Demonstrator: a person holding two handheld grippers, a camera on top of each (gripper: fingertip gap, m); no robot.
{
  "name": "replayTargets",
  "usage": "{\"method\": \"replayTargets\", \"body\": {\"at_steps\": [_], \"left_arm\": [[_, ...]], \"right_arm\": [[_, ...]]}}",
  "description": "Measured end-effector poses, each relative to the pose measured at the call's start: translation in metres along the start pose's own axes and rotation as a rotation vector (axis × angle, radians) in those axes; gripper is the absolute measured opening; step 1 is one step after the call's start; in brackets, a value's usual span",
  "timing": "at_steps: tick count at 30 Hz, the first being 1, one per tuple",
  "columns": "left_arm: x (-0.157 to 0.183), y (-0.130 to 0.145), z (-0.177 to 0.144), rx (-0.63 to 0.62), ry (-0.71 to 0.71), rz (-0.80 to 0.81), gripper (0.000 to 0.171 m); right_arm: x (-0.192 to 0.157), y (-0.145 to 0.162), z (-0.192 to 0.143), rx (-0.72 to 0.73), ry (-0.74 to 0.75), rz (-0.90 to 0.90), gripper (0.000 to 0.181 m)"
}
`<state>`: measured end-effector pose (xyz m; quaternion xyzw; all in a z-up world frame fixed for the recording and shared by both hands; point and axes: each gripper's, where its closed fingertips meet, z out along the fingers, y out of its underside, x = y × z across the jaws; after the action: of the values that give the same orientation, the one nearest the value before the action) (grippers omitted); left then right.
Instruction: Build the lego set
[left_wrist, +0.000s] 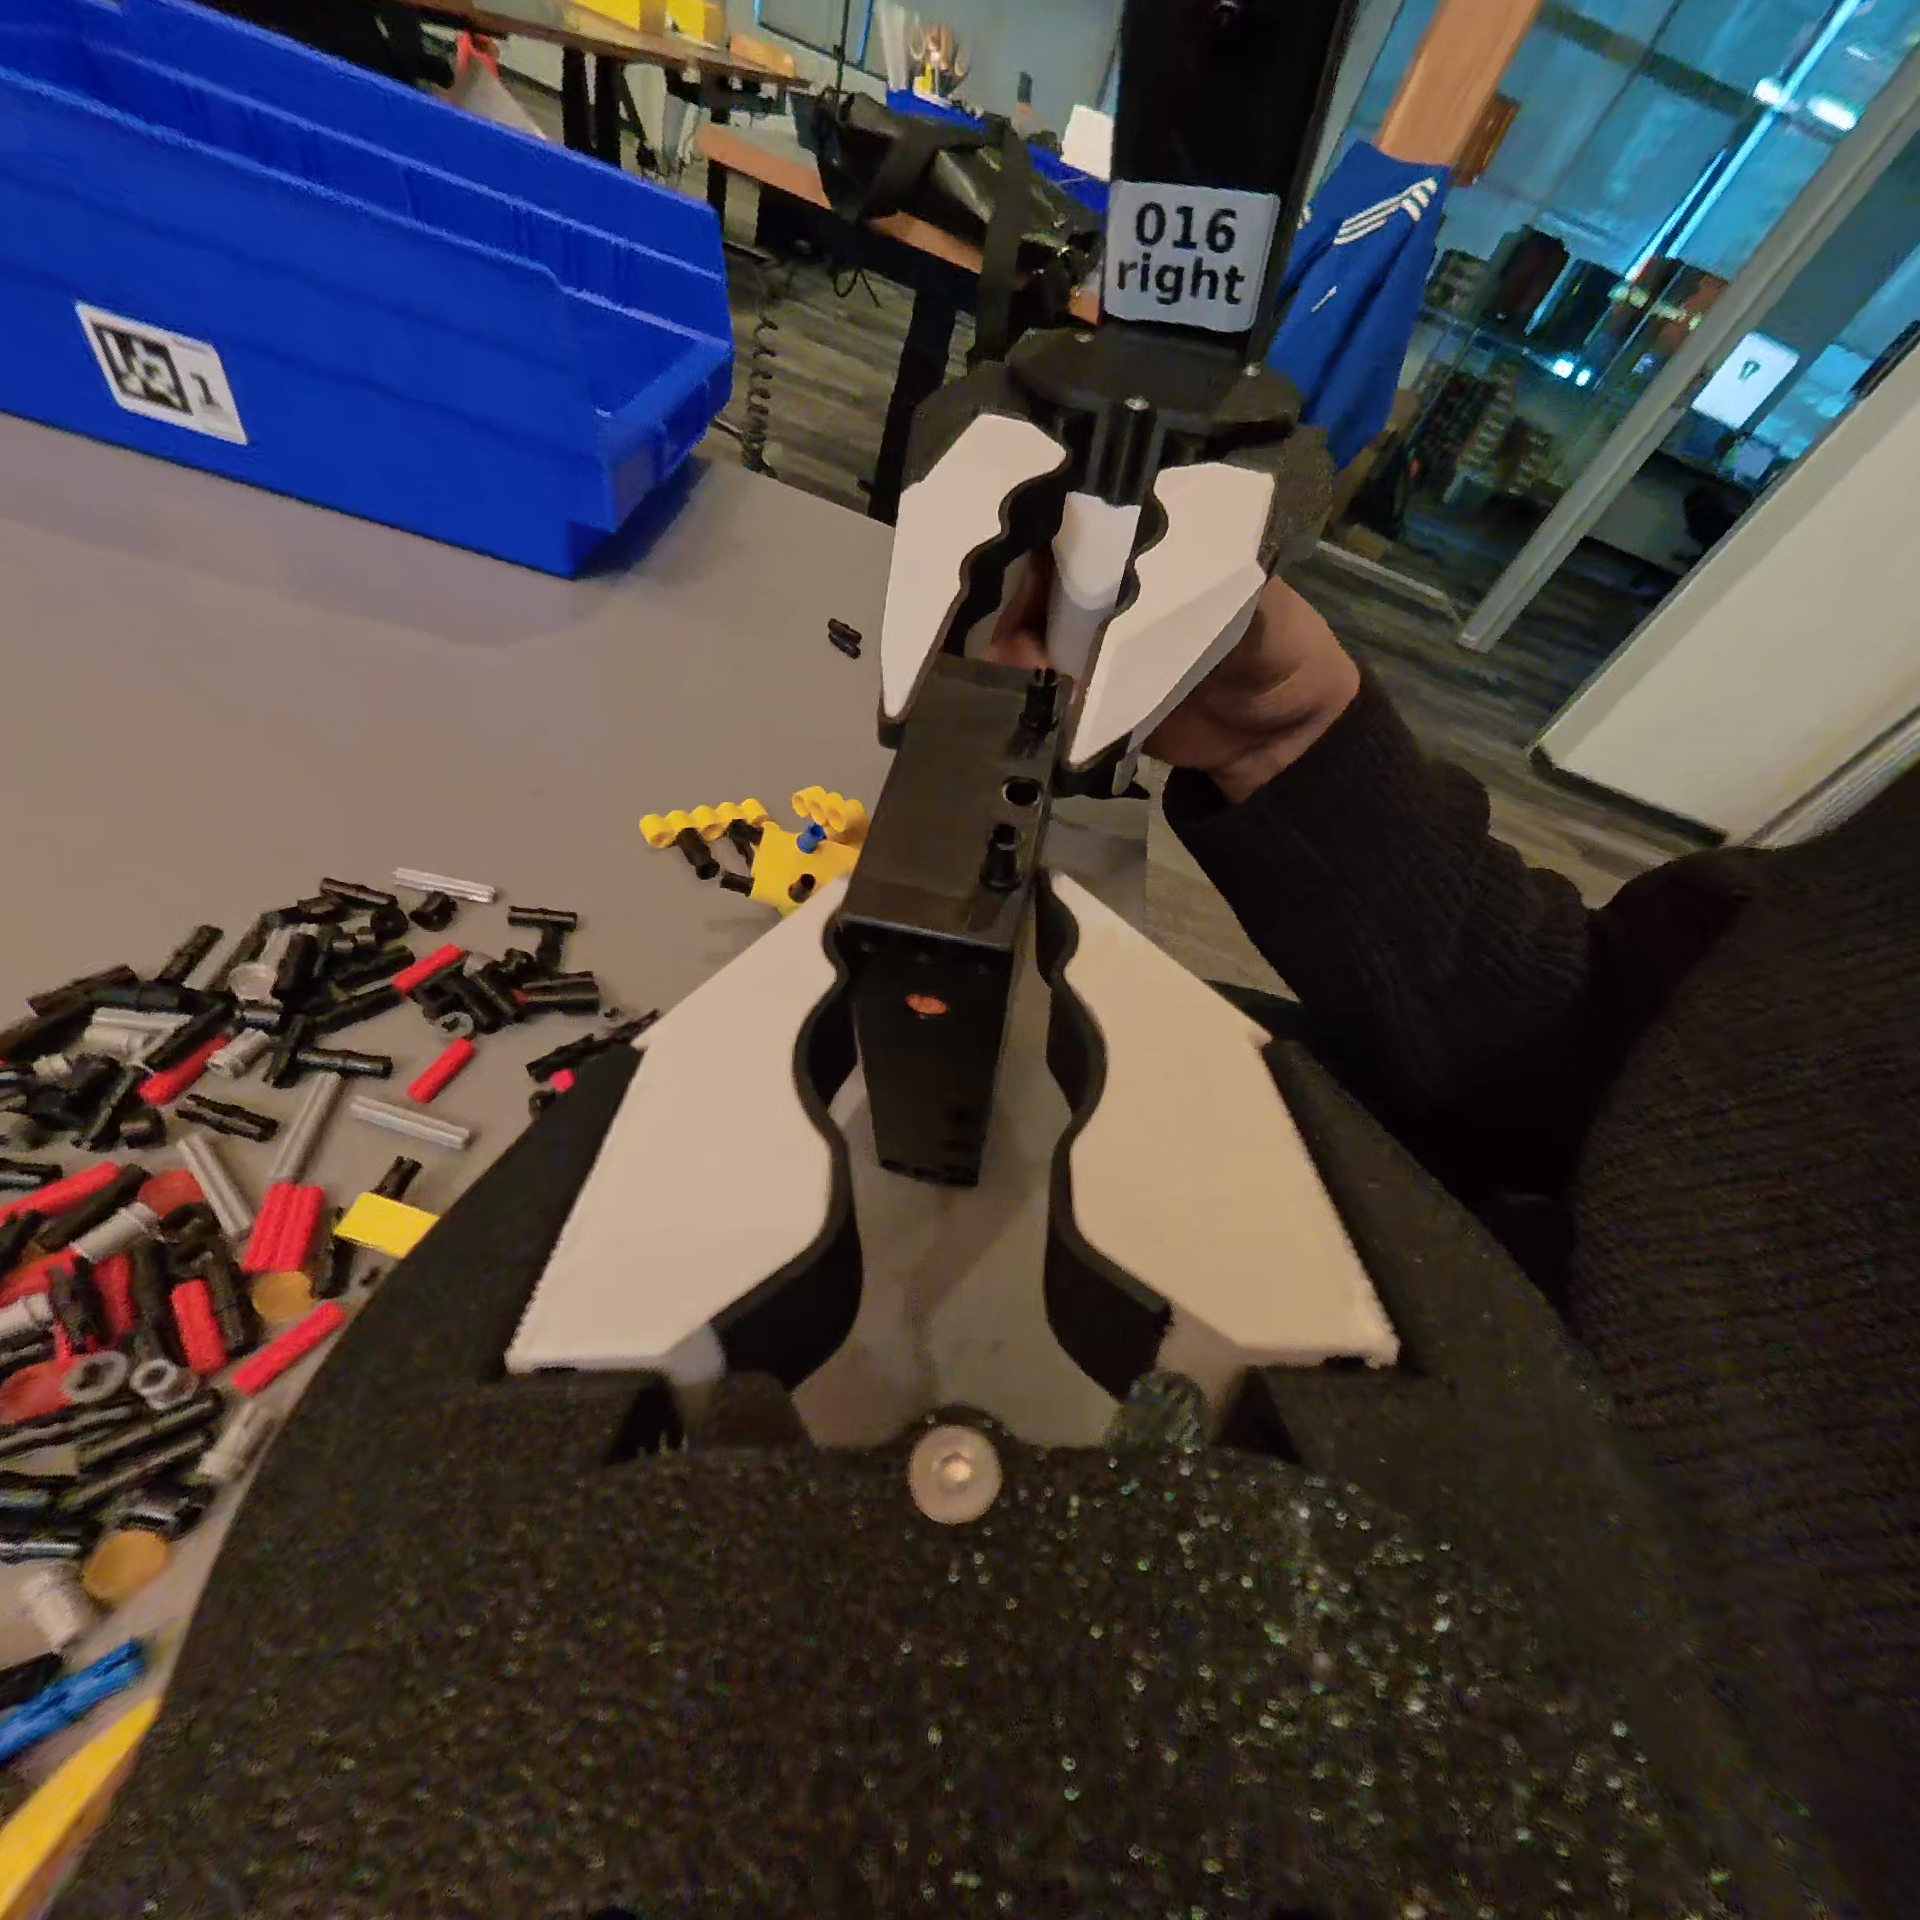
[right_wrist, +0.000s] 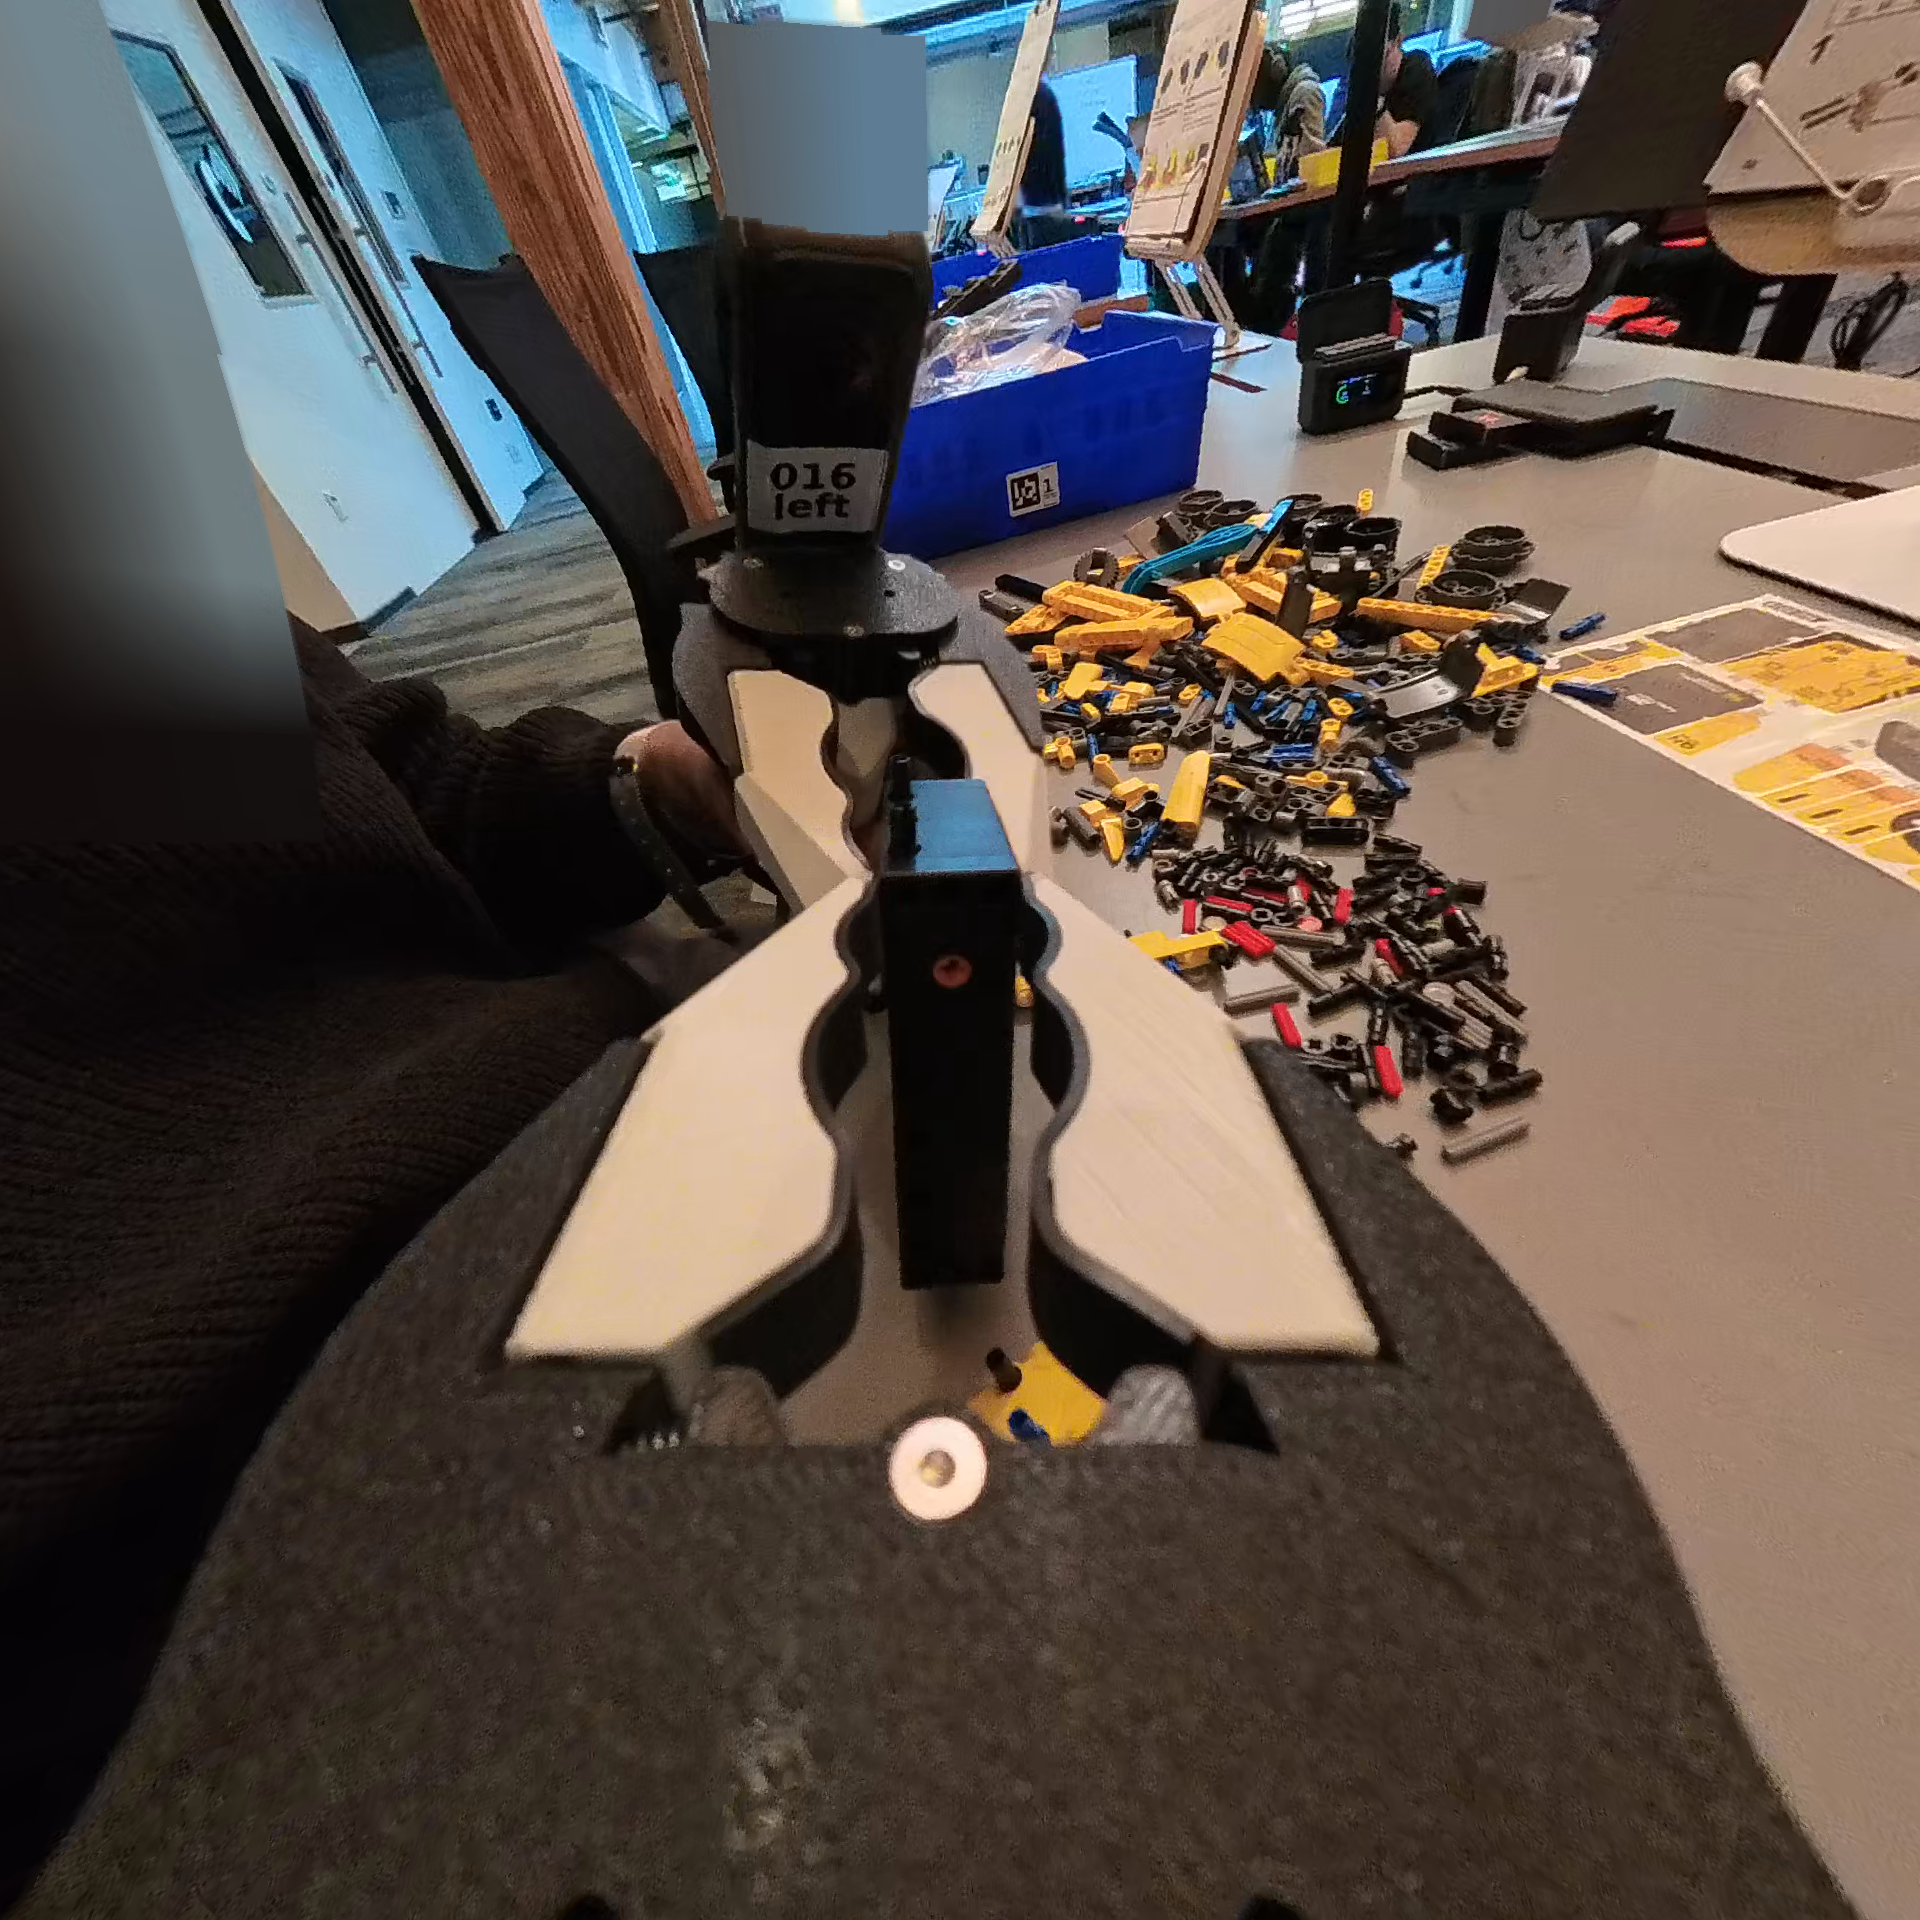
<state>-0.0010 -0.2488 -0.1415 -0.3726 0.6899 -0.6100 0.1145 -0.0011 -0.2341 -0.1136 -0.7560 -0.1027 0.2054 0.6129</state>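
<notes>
Gripping one black block (left_wrist: 940, 966) from opposite ends, the left tool (left_wrist: 940, 935) and right tool (right_wrist: 940, 925) both clamp it. Loose plastic pieces (left_wrist: 208, 1091) lie on the desk (left_wrist: 416, 675) beside the block.

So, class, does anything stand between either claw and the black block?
Nothing visible does. The left claw grips one end of the black block and the right claw grips the other end, holding it above the grey table; the loose building pieces lie off to the side.

Block (left_wrist: 940, 935) between facing grippers, above table (left_wrist: 312, 665)
</notes>
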Motion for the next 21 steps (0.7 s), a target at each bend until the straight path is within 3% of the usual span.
{"method": "replayTargets", "body": {"at_steps": [4, 7, 10, 13, 17, 19, 21], "left_arm": [[-0.01, -0.012, -0.007, 0.109, 0.001, -0.174, 0.026], [-0.026, -0.039, -0.038, 0.35, 0.034, -0.355, 0.026], [-0.046, -0.064, -0.086, 0.648, 0.088, -0.547, 0.026], [-0.054, -0.076, -0.122, 0.841, 0.139, -0.65, 0.025], [-0.05, -0.085, -0.143, 0.959, 0.167, -0.69, 0.026], [-0.045, -0.089, -0.148, 0.981, 0.181, -0.696, 0.026], [-0.041, -0.091, -0.149, 0.981, 0.193, -0.696, 0.026]], "right_arm": [[0.016, -0.007, 0.001, 0.021, 0.113, -0.009, 0.031], [0.016, -0.035, -0.009, 0.145, 0.192, -0.089, 0.045], [0.013, -0.062, -0.025, 0.249, 0.317, -0.209, 0.045], [0.002, -0.078, -0.024, 0.287, 0.416, -0.38, 0.044], [-0.012, -0.084, 0.0, 0.3, 0.57, -0.617, 0.041], [-0.022, -0.08, 0.019, 0.283, 0.592, -0.724, 0.022], [-0.031, -0.08, 0.031, 0.298, 0.623, -0.809, 0.013]]}}
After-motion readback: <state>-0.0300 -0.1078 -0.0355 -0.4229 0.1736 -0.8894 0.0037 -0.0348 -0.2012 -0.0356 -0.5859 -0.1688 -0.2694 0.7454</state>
